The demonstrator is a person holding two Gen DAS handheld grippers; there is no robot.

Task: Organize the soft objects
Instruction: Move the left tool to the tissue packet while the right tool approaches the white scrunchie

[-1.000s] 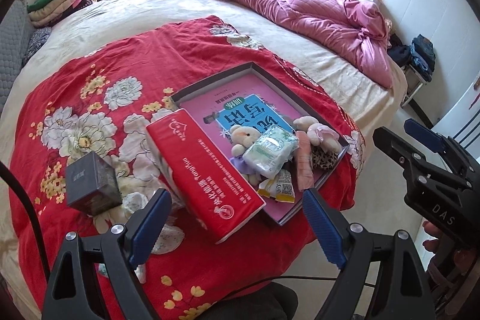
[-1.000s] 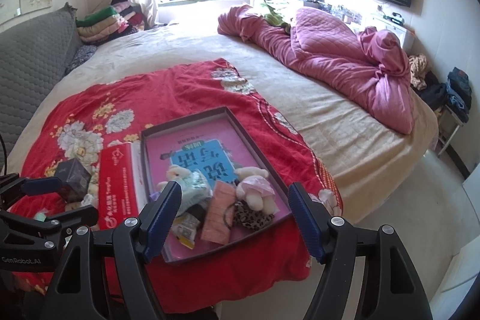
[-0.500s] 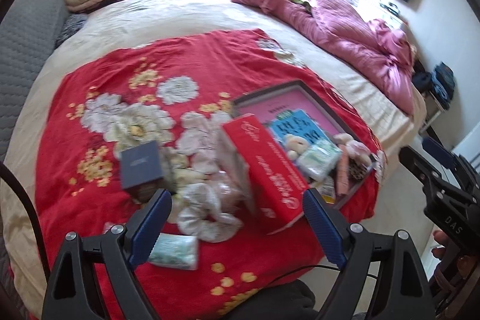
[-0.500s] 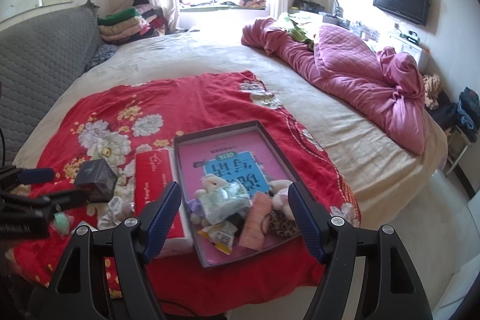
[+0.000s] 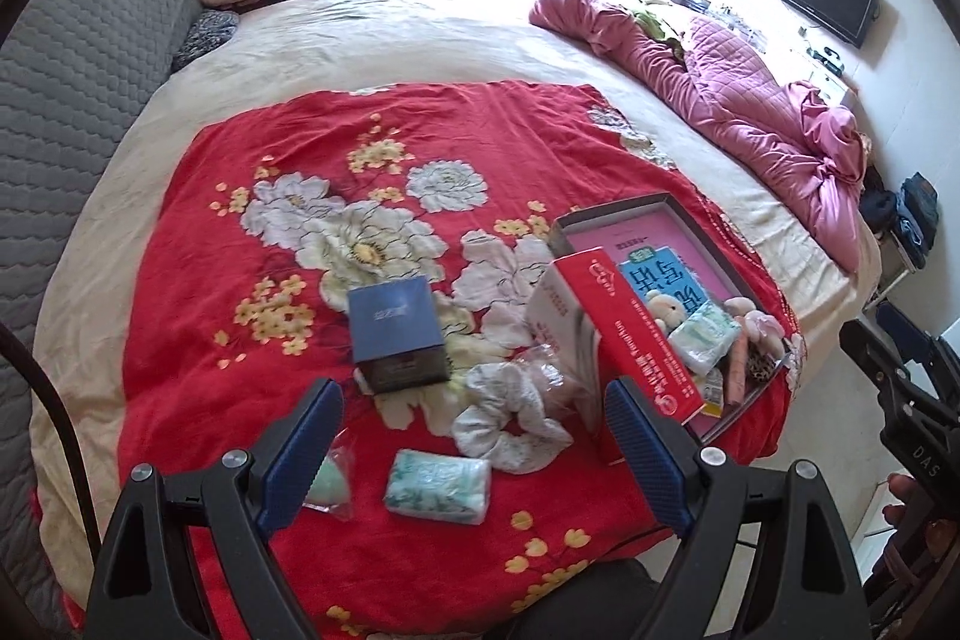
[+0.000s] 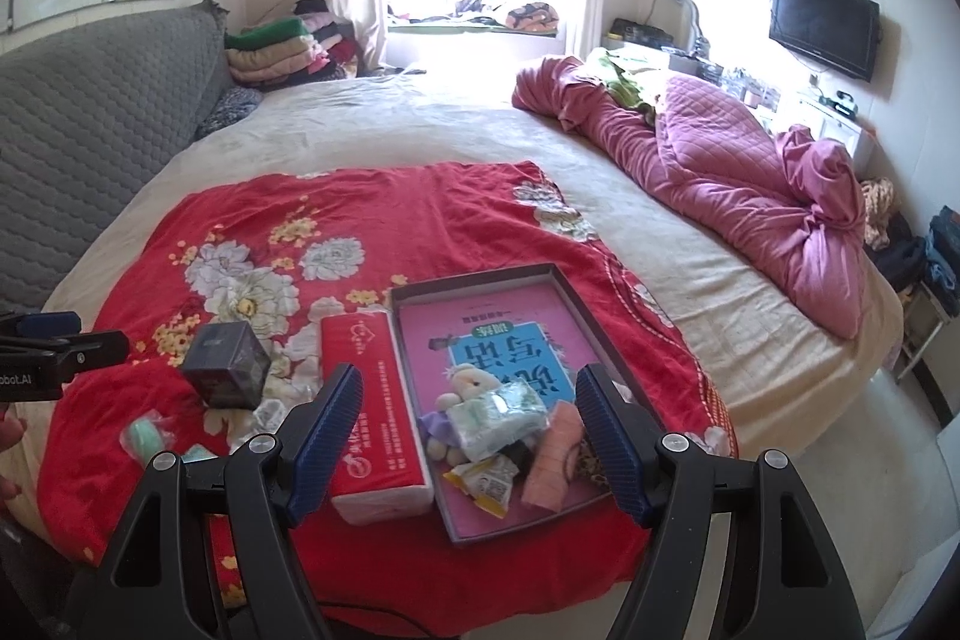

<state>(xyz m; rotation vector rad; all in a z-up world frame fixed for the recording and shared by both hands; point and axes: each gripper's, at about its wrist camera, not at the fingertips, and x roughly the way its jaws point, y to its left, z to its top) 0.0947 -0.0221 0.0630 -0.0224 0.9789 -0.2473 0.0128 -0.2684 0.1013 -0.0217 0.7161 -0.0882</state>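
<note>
Left gripper: jaws spread wide, holding nothing, above the near edge of the red cloth.
Right gripper: jaws spread wide, empty, over the tray's near end.
Tray: on the cloth, holding a plush bear, a tissue pack, a pink pouch and a snack packet.
Red tissue box: just left of the tray, touching its wall.
Scrunchie: on the cloth, beside the box.
Loose tissue pack: between the left fingers, on the cloth.
Green puff: in clear wrap by the left finger.
Dark box: on the cloth, left of the scrunchie.
</note>
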